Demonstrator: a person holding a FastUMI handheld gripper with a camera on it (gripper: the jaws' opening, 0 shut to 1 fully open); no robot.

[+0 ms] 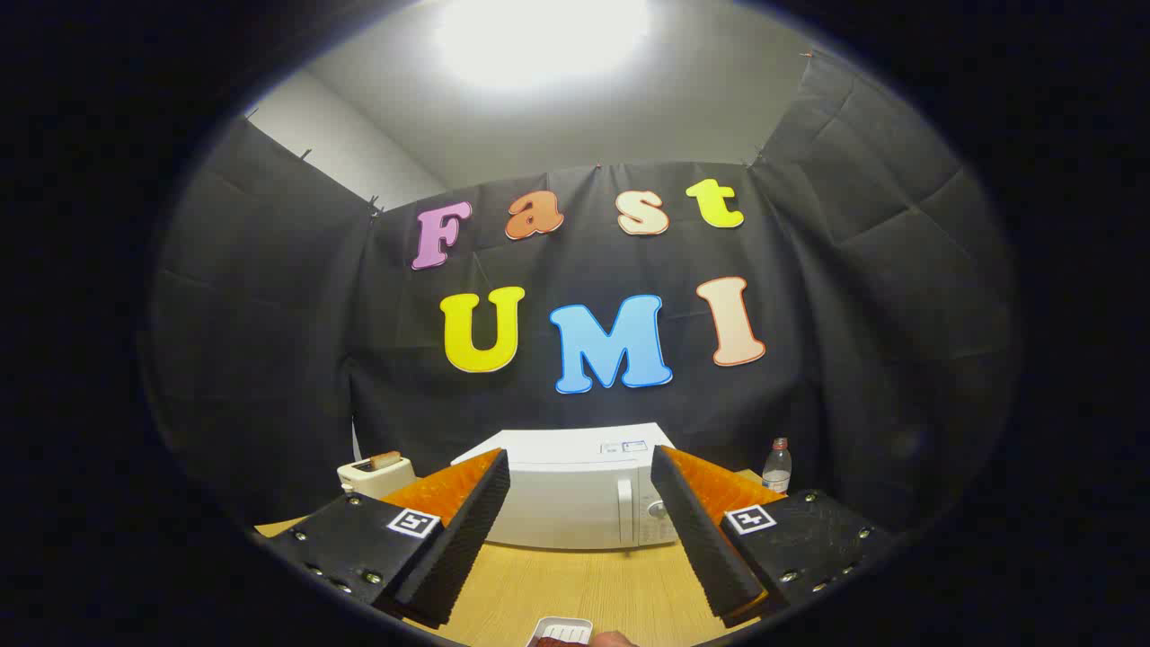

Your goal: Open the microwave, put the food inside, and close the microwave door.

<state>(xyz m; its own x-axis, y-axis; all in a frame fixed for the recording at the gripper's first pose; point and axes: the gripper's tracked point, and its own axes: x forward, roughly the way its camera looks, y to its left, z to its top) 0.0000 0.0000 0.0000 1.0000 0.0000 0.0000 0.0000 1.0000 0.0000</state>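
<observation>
- Gripper (579, 472): fingers spread wide apart, nothing between them. Held above the table, aimed straight at the microwave.
- Microwave (575, 494): white, sits on the wooden table (584, 584) beyond the fingers, framed in the gap between them. Door closed. Upright handle (625, 510) toward its right side, with a knob (659, 509) just right of the handle, partly hidden by the right finger.
- Food tray (563, 630): small white tray at the near edge of the table, below and behind the fingertips, roughly centred under the gap. Something dark reddish lies in it; cannot tell what the food is. Well apart from the microwave.
- Toaster (375, 474): cream coloured, to the left of the microwave, a slice of toast (385, 459) sticking up from the slot.
- Bottle (777, 465): clear plastic with a red cap, upright, to the right of the microwave, past the right finger.
- Black cloth wall (269, 359) behind everything; bright ceiling light (539, 36) overhead.
</observation>
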